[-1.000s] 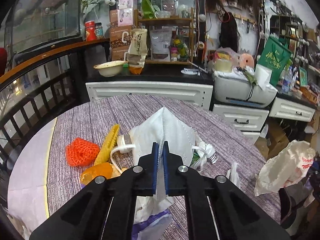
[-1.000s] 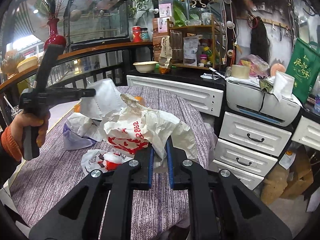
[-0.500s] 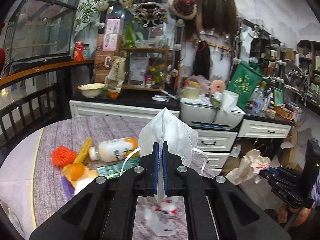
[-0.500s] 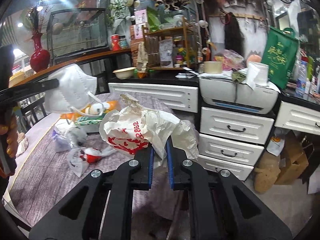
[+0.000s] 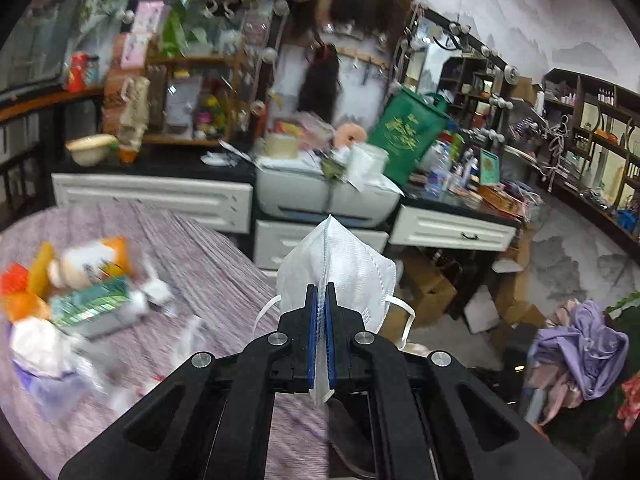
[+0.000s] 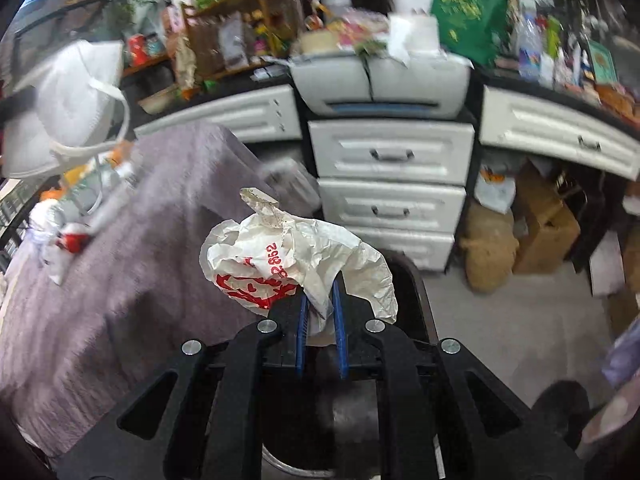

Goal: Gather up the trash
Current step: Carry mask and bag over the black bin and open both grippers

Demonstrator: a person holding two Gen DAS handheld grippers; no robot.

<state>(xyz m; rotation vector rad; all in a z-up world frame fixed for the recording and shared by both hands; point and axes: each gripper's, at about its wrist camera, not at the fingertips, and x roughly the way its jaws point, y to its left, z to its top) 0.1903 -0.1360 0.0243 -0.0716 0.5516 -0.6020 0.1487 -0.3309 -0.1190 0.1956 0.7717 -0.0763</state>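
place: cluttered shop or studio back room | evidence: black counter over white drawers [image 6: 391, 154] | grey printer [image 5: 326, 196] under loose papers | wooden shelf [image 5: 188, 96] of packets and jars | green tote bag [image 5: 406, 134] | wall racks of small bottles [image 5: 592, 120] | cardboard boxes [image 6: 546, 230] on the floor | round table with purple cloth [image 5: 208, 264]

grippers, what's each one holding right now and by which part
The left gripper is shut on the white face mask, pinching its central fold. The right gripper is shut on the crumpled white paper bag, clamped on a lower fold.
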